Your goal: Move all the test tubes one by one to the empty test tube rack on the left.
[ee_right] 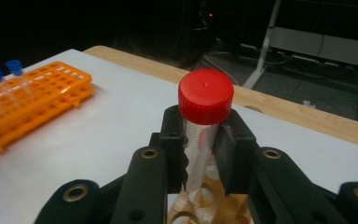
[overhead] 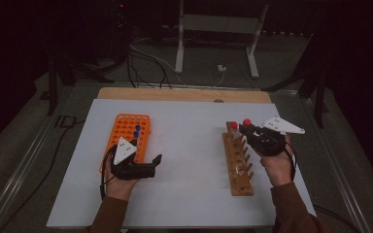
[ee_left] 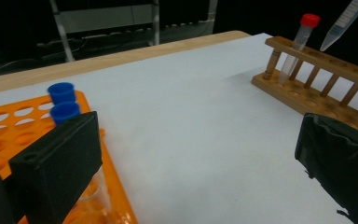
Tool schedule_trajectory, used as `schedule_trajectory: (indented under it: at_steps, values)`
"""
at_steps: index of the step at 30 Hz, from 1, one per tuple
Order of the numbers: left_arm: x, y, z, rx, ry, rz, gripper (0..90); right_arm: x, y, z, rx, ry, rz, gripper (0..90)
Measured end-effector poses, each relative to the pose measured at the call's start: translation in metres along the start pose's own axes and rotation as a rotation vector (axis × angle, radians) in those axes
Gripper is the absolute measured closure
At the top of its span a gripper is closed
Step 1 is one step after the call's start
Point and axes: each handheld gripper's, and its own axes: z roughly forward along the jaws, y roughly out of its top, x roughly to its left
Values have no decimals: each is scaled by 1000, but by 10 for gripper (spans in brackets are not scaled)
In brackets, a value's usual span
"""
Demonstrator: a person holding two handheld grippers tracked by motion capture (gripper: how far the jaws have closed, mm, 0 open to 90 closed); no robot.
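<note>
The red-capped tube (ee_right: 204, 135) sits pinched between the jaws of the right tool (ee_right: 205, 149), gripped just below its cap, upright and with its lower end over a hole of the wooden rack (overhead: 238, 160). In the left gripper view the pointed tip of that tube (ee_left: 342, 23) hangs clear above the rack's top rail. In the high view the right tool (overhead: 252, 133) hovers over the far end of the rack, and a second red-capped tube (overhead: 234, 126) stands in the rack just beside it.

The rack lies on the right half of the white tabletop (overhead: 189, 160), its long side running away from the person.

Well apart, on the left half, lies the orange rack (overhead: 126, 131) with 2 blue-capped tubes (overhead: 137, 131) standing at its far end. The left tool (overhead: 153, 162) rests at the near right edge of that orange rack, its jaws spread wide with nothing between them.
</note>
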Motion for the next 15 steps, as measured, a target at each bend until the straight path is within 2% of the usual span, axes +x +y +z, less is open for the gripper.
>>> schedule_trajectory:
  at_steps: [8, 15]
  values:
    - [-14, 8, 6, -14, -46, 29, 51, 18, -4, 6, 5, 79, -10, 748]
    - [-30, 13, 20, -4, -89, 57, 81, 35, -8, 12, 26, 160, -23, 747]
